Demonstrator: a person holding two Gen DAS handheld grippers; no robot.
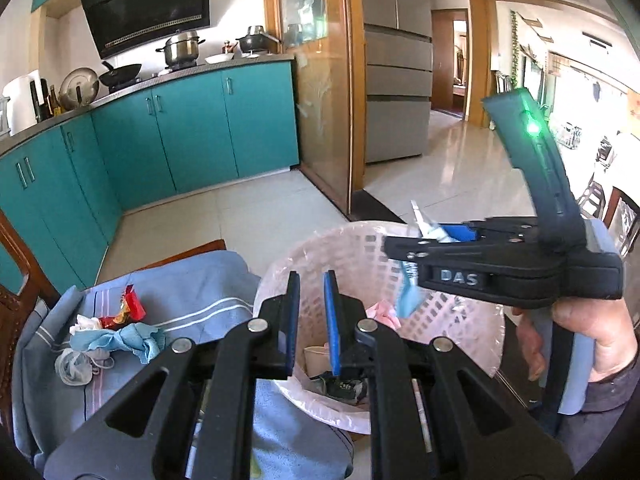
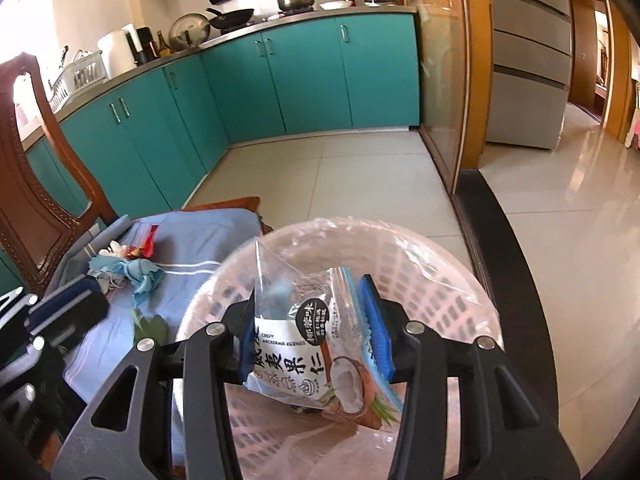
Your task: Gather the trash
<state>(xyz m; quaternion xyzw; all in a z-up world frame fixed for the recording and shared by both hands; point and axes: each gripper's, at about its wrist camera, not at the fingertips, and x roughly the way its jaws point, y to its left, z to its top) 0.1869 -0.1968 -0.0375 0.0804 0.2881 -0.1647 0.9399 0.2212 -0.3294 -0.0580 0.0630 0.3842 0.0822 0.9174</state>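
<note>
A pink lattice waste basket (image 1: 352, 264) with a clear liner stands beside a chair draped in blue cloth (image 1: 192, 280). My right gripper (image 2: 312, 320) is shut on a snack bag (image 2: 308, 344) printed with a coconut, held over the basket's (image 2: 440, 280) mouth. From the left wrist view the right gripper (image 1: 394, 246) shows side-on with the bag (image 1: 408, 296) hanging below it. My left gripper (image 1: 313, 320) is shut and empty, above the basket's near rim. On the cloth lie a red wrapper (image 1: 130, 306), a crumpled blue piece (image 1: 132, 338) and white scraps (image 1: 78, 364).
Dark and pink rubbish (image 1: 340, 388) lies inside the basket. A wooden chair back (image 2: 36, 184) rises at the left. Teal cabinets (image 1: 192, 128) line the far wall, and a glass door in a wood frame (image 1: 332, 120) stands beside a fridge (image 1: 396, 80). A hand (image 1: 588, 328) holds the right gripper.
</note>
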